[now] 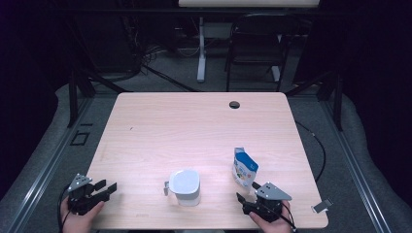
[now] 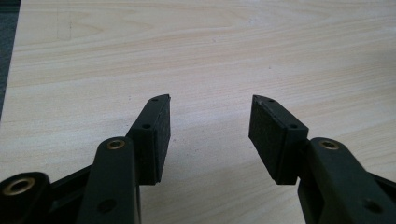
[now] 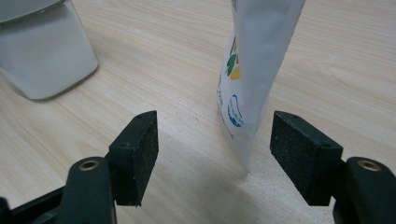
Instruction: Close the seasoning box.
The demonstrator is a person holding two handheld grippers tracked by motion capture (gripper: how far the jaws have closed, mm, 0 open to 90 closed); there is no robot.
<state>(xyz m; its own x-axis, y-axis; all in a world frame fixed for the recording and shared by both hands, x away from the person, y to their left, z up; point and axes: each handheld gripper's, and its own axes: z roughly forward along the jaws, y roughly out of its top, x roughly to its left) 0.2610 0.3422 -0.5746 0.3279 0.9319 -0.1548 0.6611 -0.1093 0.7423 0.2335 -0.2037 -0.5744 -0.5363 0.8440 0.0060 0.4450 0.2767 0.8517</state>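
Standing upright near the front right of the pale wood-grain worktop (image 1: pixel 194 121), the small white pouch (image 1: pixel 244 169) with blue and coloured print has its crimped top edge turned up and a flat, thin body. Just to its left, well clear of it, sits a white jug (image 1: pixel 185 187) with a squarish rounded mouth and a small handle on its left side; its wall looks smooth and matte. A dark round grommet hole (image 1: pixel 234 104) marks the far edge of the worktop, and a small grey clip (image 1: pixel 321 206) lies at the front right corner. Beyond the far edge stand a black folding chair (image 1: pixel 255 43) and a white desk leg (image 1: pixel 201 48) on grey floor.

Nothing lies between the right claw (image 3: pixel 214 154) and the pouch. That claw rests low at the front edge, held in a hand (image 1: pixel 272 224) that comes in from below, and points up the worktop at the pouch's lower edge. Its jaws are spread wide; the narrow edge of the pouch stands between them, nearer the right pad, and neither rough black pad touches it.

The left claw (image 2: pixel 210 133) sits at the front left corner, held in the other hand (image 1: pixel 80 221), aimed right across bare wood towards the jug. Its jaws are spread wide with nothing between them.
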